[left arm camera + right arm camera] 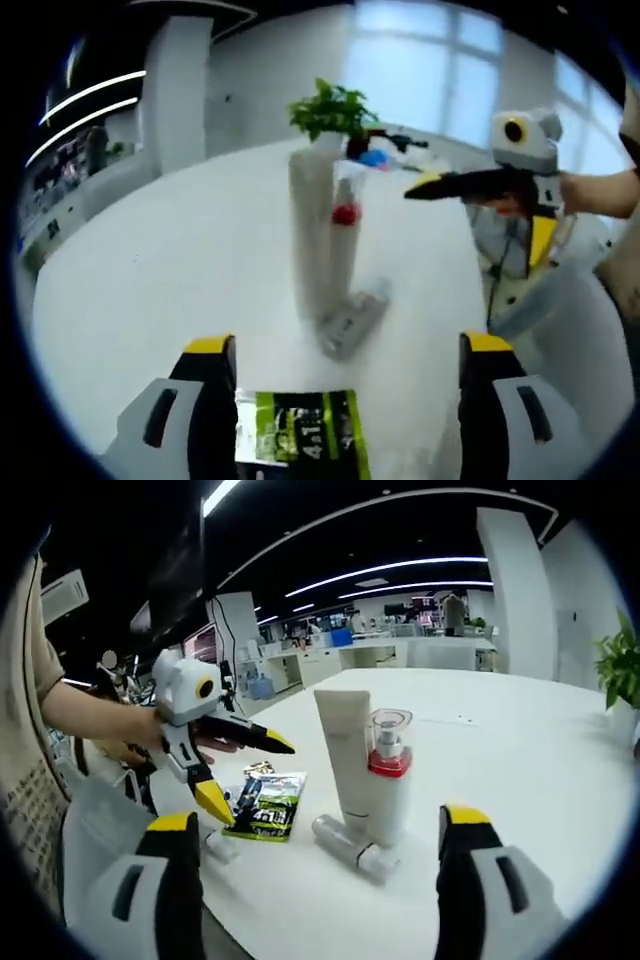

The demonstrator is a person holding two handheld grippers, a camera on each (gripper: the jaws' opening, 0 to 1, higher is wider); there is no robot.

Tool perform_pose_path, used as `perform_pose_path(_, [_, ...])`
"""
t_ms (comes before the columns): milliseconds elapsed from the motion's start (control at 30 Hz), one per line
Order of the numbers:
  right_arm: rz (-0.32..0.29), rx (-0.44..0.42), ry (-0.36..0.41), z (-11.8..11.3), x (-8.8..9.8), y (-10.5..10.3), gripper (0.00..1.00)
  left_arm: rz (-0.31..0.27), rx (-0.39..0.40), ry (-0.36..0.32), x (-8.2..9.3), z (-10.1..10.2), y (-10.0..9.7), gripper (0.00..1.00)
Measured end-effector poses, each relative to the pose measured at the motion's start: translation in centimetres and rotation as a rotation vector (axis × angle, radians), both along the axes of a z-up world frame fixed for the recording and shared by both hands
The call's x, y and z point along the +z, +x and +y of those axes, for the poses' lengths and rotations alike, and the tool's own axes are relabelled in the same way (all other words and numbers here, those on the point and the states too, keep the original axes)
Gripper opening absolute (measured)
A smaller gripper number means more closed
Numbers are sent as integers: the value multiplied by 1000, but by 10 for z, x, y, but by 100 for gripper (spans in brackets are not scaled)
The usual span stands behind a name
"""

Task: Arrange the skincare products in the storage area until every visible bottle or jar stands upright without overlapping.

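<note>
Items on the white desk (520, 740), as seen from my two grippers.

1. Tall white tube (344, 755): stands upright near the desk's near edge in the right gripper view, long axis vertical. In the left gripper view the same tube (312, 230) stands mid-desk.

2. Pump bottle with red collar (386, 780): upright, clear cap on top, just beside the tube and touching or nearly touching it; I cannot tell which. Contents not readable. In the left gripper view it (345, 240) stands just behind the tube.

3. Small grey bottle (355, 847): lying on its side at the foot of the two upright items, long axis flat along the desk, cap end toward the near edge. In the left gripper view it (352, 318) lies tilted diagonally, one end against the tube's base.

4. Green-and-black sachet (265, 805): flat on the desk near its edge, apart from the bottles. In the left gripper view it (300, 440) lies between my jaws.

5. Potted plant (335, 110): at the desk's far edge.

6. My left gripper (345, 400): jaws spread wide, gripping nothing, the sachet below them. In the right gripper view it (245, 770) is held above the desk edge by my hand (215, 742), jaws parted.

7. My right gripper (320, 880): jaws spread wide, empty, touching nothing. In the left gripper view it (440, 185) hovers above the desk.
</note>
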State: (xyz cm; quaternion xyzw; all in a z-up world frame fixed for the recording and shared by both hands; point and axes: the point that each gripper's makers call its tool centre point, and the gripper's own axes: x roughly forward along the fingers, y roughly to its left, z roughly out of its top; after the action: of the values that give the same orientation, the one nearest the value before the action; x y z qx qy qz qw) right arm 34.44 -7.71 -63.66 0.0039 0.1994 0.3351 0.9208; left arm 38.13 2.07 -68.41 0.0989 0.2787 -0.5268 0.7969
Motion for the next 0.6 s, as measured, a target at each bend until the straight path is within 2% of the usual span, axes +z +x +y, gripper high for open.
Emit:
perform_pose_path(167, [-5, 1, 8, 0, 1, -10, 100, 31, 96, -40, 7, 16, -13, 97])
perform_pose_path(600, [-8, 7, 28, 7, 5, -33, 100, 40, 216, -53, 21, 49, -49, 97])
